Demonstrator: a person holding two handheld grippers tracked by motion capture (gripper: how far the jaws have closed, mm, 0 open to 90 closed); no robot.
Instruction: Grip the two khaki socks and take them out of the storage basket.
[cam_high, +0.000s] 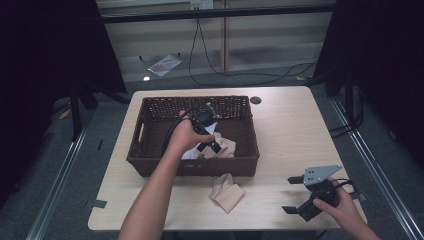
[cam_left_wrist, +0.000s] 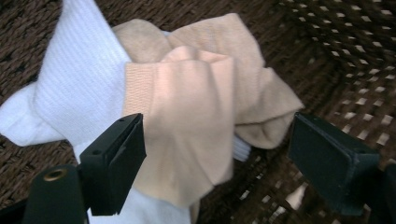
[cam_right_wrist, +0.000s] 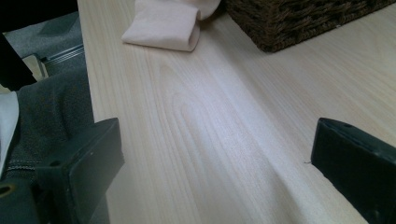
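Two grippers, soft socks and a brown basket on a wooden table.

Nearest the person, the right gripper (cam_high: 298, 194) rests on the light wooden table (cam_high: 290, 130), in front of the basket and off to its right, with its jaws wide apart and nothing between them. Just in front of the basket lies a folded peach sock (cam_high: 226, 192), soft and flat. Farther off, inside the dark woven basket (cam_high: 150, 165), the left gripper (cam_left_wrist: 217, 154) hangs with its jaws spread on both sides of a bunched peach sock (cam_left_wrist: 191, 126), not squeezing it. That sock has a ribbed cuff and lies on a white ribbed sock (cam_left_wrist: 77, 79).
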